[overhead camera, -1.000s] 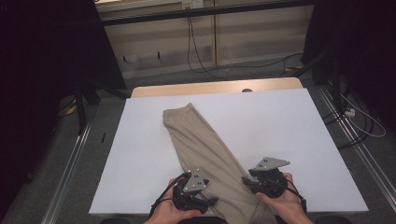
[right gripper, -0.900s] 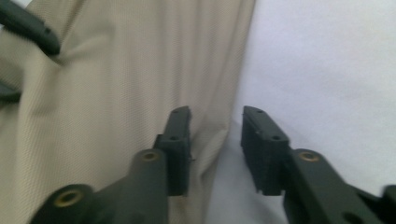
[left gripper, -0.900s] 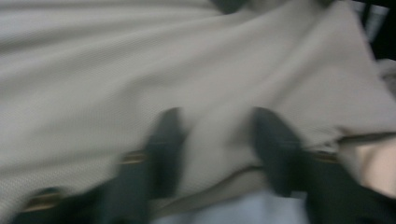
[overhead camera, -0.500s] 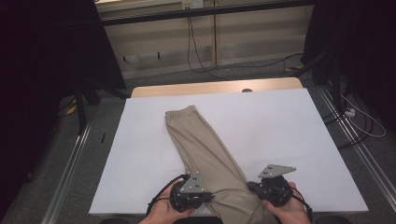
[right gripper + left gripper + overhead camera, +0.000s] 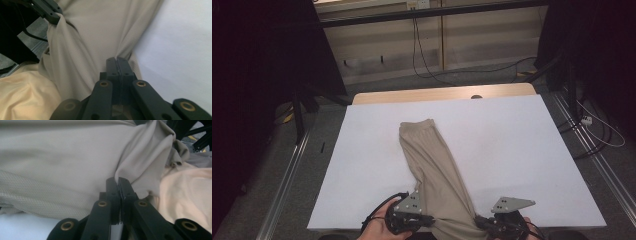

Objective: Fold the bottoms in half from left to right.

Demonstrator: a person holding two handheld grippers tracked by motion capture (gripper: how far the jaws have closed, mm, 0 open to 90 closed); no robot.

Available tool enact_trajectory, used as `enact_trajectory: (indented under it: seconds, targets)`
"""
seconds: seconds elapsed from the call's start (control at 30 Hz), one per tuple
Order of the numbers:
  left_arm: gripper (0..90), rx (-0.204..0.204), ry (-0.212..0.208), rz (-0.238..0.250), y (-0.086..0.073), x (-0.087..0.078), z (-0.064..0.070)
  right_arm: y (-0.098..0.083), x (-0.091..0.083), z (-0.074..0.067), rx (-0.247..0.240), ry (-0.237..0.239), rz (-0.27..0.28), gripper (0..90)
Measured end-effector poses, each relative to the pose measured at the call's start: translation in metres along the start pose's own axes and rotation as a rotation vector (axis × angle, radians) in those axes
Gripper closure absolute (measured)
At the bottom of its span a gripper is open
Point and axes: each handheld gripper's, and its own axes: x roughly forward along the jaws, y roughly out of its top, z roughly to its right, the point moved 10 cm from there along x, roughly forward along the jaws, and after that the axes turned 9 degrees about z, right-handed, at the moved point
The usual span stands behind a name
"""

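A beige garment point(image 5: 432, 160) lies as a long strip across the white table top point(image 5: 512, 150), running from the middle to the near edge. My left gripper point(image 5: 432, 220) grips the cloth's left side at the near edge. In the left gripper view the gripper point(image 5: 117, 181) has its jaws together on a fold of the beige cloth point(image 5: 62, 162). My right gripper point(image 5: 477, 221) pinches the strip's right side. The right gripper view has that gripper point(image 5: 117, 61) shut on a gathered pleat of the cloth point(image 5: 100, 30), with the left gripper point(image 5: 47, 10) at the top left.
Pale yellow fabric point(image 5: 187, 195) lies close beside the jaws, and it is also low on the left of the right gripper view point(image 5: 22, 92). The table's wooden far edge point(image 5: 442, 94) faces a panelled wall with cables point(image 5: 422, 50). Metal rails point(image 5: 287, 175) flank the table.
Both grippers have closed on the cloth and drawn back toward the near edge. The garment has slid a little nearer and bunched between them.
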Motion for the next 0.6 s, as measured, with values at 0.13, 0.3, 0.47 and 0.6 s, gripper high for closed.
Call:
enact_trajectory:
  seconds: [0.13,0.3,0.47,0.6]
  targets:
    - [88.1,-0.034,0.01,0.014,-0.006,-0.012,0.007,0.002,0.008,-0.012,-0.019,0.037,-0.004,89.4]
    - [87.4,-0.057,0.023,0.05,-0.013,-0.026,0.01,0.003,0.015,-0.028,-0.049,0.085,-0.013,88.1]
    - [61.2,-0.078,0.08,0.077,-0.007,-0.026,-0.001,0.012,0.014,-0.015,-0.074,0.047,0.027,61.2]
    - [46.9,-0.134,0.136,0.133,-0.001,-0.028,-0.018,0.023,0.014,-0.003,-0.068,0.017,0.075,47.9]
